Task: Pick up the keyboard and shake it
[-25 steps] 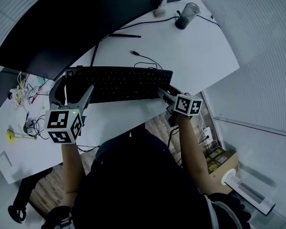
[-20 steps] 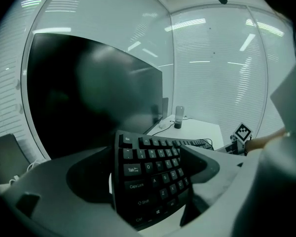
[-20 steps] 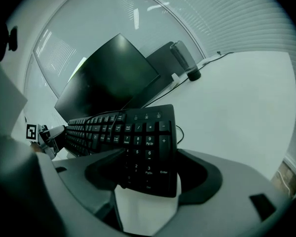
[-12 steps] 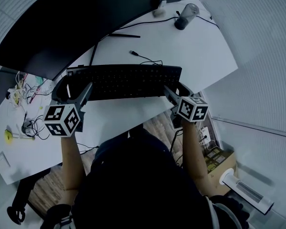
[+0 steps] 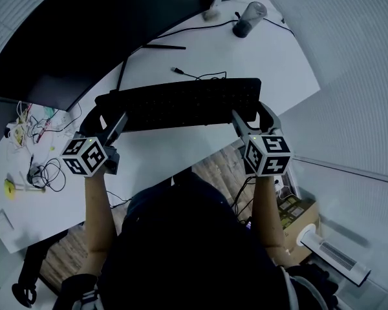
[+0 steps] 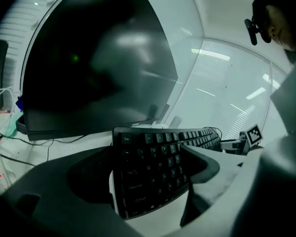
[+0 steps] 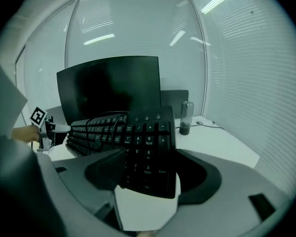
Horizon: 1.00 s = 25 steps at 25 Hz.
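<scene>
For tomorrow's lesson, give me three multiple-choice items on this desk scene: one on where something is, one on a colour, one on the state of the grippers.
1. Where does the bottle stand?
A. On the desk, at its far right corner beyond the keyboard.
B. On a shelf.
C. On a chair.

2. What colour is the keyboard?
A. White.
B. Black.
C. Red.

3. How do the left gripper and right gripper stand?
A. Both open, clear of the keyboard.
B. Only the left one grips.
C. Each shut on one end of the keyboard.

Answers:
1 A, the head view shows it near the desk's far edge.
2 B, keys and frame are black in every view.
3 C, each gripper view shows its jaws closed on a keyboard end.
</scene>
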Each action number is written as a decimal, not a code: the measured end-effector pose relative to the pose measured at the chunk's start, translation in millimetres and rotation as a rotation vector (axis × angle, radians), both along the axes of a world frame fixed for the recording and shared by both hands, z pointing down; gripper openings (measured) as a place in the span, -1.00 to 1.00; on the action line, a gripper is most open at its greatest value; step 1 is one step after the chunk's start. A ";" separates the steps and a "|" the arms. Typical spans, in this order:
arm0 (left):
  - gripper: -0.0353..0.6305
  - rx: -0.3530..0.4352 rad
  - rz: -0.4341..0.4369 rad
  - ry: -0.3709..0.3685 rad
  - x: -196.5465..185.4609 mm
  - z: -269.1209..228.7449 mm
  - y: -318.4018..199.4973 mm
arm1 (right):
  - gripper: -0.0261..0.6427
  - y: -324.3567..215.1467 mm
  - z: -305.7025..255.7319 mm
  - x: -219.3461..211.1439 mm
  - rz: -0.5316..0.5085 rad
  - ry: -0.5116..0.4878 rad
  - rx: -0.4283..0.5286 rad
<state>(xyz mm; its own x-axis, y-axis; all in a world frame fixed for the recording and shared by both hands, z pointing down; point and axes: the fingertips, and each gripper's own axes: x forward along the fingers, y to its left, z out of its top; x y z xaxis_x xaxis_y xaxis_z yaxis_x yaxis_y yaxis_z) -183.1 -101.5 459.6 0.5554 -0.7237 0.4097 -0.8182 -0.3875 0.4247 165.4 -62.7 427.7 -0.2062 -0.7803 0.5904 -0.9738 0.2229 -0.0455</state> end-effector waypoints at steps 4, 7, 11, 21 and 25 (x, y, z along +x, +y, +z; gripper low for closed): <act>0.38 -0.048 -0.015 0.059 1.7 20.4 2.2 | 0.02 -8.1 -13.1 -2.9 -0.029 0.089 0.018; 0.38 -0.074 -0.022 0.069 0.1 30.2 3.0 | 0.02 -11.4 -10.1 -6.0 -0.039 0.105 0.009; 0.38 -0.095 -0.025 0.043 -3.6 38.3 2.8 | 0.02 -13.6 11.4 -6.8 -0.037 0.072 -0.034; 0.38 -0.162 0.007 -0.056 -2.0 76.2 -15.2 | 0.02 -34.1 96.1 0.1 -0.025 -0.055 -0.164; 0.38 -0.200 0.002 -0.072 -2.7 93.2 -26.2 | 0.02 -46.3 126.2 -0.7 -0.028 -0.090 -0.221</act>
<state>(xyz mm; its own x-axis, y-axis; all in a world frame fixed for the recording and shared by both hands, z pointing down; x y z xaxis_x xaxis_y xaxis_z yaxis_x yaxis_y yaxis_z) -185.8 -127.7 552.8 0.5206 -0.6227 0.5841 -0.8487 -0.3027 0.4337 164.8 -108.9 553.9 -0.2857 -0.6276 0.7242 -0.9571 0.2253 -0.1823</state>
